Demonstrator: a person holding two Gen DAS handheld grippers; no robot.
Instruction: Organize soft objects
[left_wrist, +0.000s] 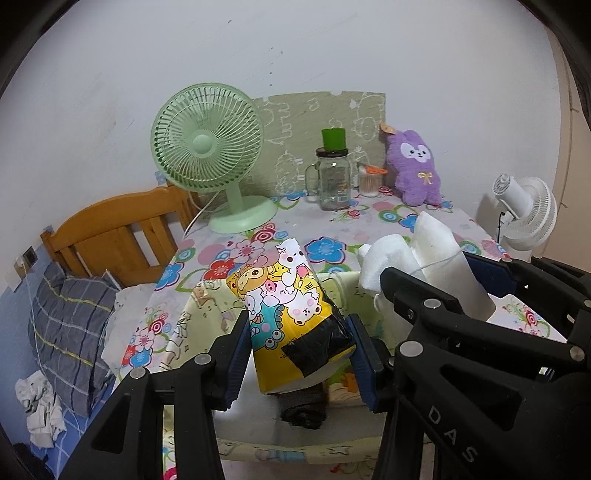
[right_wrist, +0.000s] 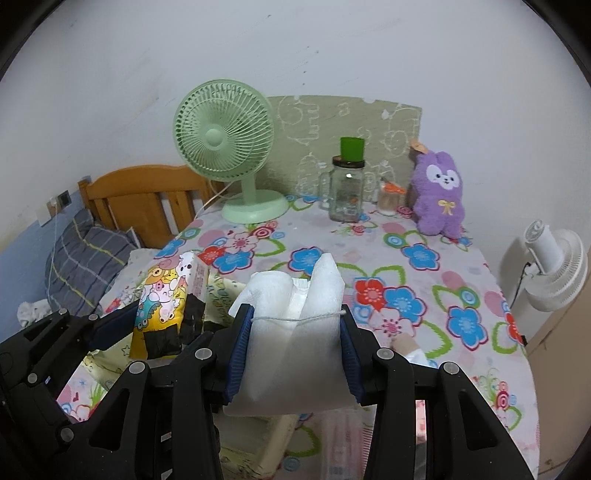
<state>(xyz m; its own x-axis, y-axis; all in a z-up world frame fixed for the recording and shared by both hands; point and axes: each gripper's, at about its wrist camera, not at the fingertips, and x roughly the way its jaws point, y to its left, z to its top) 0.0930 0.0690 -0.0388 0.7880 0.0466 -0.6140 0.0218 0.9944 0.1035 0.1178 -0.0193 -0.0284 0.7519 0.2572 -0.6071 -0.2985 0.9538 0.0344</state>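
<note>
My left gripper (left_wrist: 299, 354) is shut on a yellow cartoon-print tissue pack (left_wrist: 288, 314) with black tape at its lower end, held over a pale cartoon-print fabric bin (left_wrist: 207, 314). The pack also shows in the right wrist view (right_wrist: 166, 310). My right gripper (right_wrist: 291, 354) is shut on a white foam bundle (right_wrist: 295, 332) tied with thread, raised above the table beside the left gripper. The bundle also shows in the left wrist view (left_wrist: 424, 266). A purple plush rabbit (right_wrist: 439, 192) sits upright at the table's back right.
The table has a flowered cloth (right_wrist: 406, 266). At the back stand a green desk fan (right_wrist: 229, 147), a glass jar with a green cup on top (right_wrist: 347, 184) and a cotton-swab jar (right_wrist: 388, 199). A wooden bed headboard (right_wrist: 140, 195) and pillow are left; a white fan (right_wrist: 554, 266) is right.
</note>
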